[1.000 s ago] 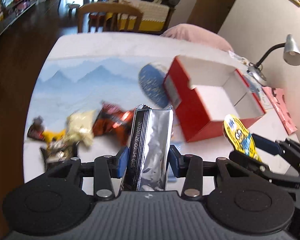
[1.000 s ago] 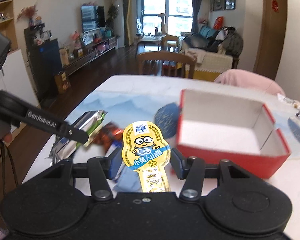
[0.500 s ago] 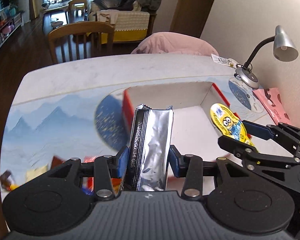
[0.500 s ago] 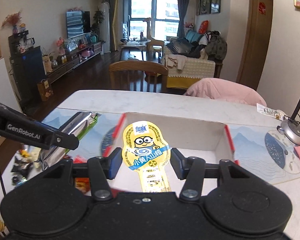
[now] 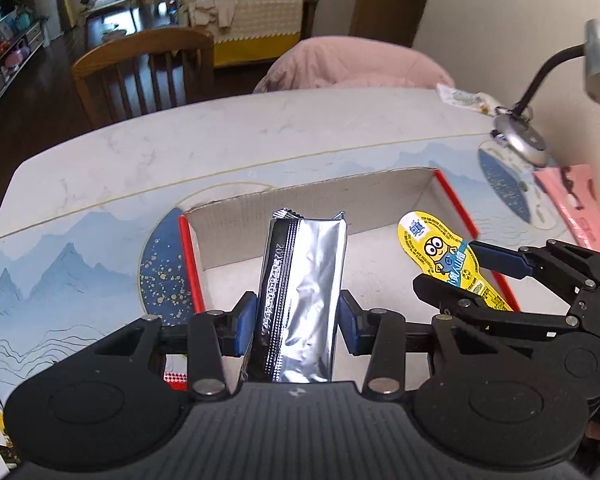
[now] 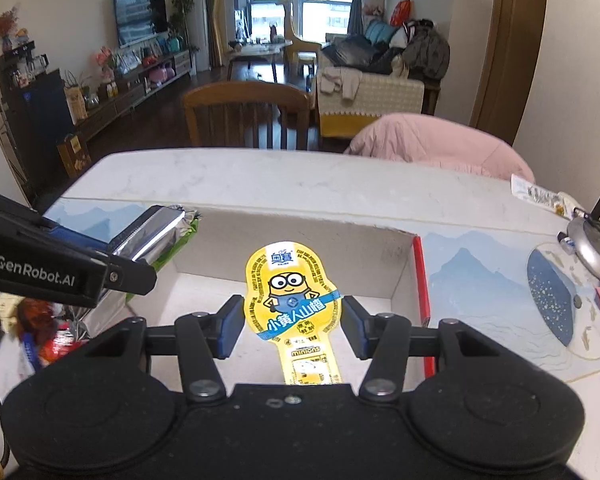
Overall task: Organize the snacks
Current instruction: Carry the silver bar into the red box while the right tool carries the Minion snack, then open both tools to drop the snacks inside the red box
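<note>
Left gripper clamped on silver packet, right gripper on yellow snack. Both poised above open box, long axes pointing toward far wall. Release likely next.

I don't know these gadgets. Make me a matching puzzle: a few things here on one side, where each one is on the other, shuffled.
Things:
1. silver packet
2. yellow cartoon packet
3. red box
4. desk lamp

Places:
A. on the table, open, below both grippers
B. in the right gripper
C. at the table's far right edge
D. in the left gripper

Pairs: 1-D, 2-B, 3-A, 4-C
</note>
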`<state>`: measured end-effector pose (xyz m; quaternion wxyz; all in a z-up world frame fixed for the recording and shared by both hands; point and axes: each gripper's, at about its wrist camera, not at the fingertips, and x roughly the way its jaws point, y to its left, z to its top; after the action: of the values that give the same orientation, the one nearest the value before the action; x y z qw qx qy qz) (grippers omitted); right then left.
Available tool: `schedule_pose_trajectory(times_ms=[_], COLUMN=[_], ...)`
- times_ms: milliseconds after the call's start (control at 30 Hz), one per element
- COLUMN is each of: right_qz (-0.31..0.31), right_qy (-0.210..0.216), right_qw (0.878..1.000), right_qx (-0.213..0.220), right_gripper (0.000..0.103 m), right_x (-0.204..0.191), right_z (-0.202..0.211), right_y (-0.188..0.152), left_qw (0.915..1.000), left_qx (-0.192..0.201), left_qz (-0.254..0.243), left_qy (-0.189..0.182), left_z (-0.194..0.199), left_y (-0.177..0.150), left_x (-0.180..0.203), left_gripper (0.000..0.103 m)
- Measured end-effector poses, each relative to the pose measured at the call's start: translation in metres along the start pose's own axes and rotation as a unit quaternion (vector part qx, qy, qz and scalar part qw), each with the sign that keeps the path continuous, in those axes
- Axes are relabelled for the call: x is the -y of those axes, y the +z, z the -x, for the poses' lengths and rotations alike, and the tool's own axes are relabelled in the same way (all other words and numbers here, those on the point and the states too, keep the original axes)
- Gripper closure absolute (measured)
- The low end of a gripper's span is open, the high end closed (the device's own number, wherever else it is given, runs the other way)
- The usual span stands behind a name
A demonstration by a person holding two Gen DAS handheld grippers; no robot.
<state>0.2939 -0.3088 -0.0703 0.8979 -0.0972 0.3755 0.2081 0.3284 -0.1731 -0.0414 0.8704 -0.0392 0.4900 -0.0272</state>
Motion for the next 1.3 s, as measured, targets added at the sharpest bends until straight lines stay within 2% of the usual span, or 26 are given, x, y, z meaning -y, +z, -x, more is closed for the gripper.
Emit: schedule_pose_trajectory(times_ms=[300,633,867,1033,1167,1300], right_qz=[0.013,0.041,0.056,0.065,0.071,0.071], right_qy=[0.01,0.024,0.029,0.029,0.028,0.029], right_qw=[0.998,0.989,0.984,0.981,0.98,0.98], right_qx=[-0.061,-0.137,-0.167,-0.182,-0.185,-0.181], right_gripper=[0.052,0.053,0.052,0.052,0.052,0.047], right_x=[0.011,0.009,0.003,-0.003,-0.007,-0.005], right_z=[-0.039,-0.067,-0.069,-0.069,-0.07,-0.075], right_y=[-0.007,-0.021,-0.027,-0.034,-0.033,-0.023], left_qw=[0.9977,0.9888,0.9842,0.9802,0.9802,0.9814], left_qx=[-0.063,-0.139,-0.166,-0.19,-0.192,-0.188], left_qz=[-0.009,-0.026,-0.039,-0.031,-0.021,-0.011], left_qy=[0.022,0.048,0.048,0.049,0.044,0.037], left_z=[-0.059,-0.106,-0.115,-0.125,-0.124,-0.119], left_y=[0.008,0.001,-0.002,-0.001,-0.002,-0.001], left_x=[0.01,0.021,0.03,0.032,0.027,0.024], left_gripper=[0.061,0.061,0.061,0.06,0.06,0.06])
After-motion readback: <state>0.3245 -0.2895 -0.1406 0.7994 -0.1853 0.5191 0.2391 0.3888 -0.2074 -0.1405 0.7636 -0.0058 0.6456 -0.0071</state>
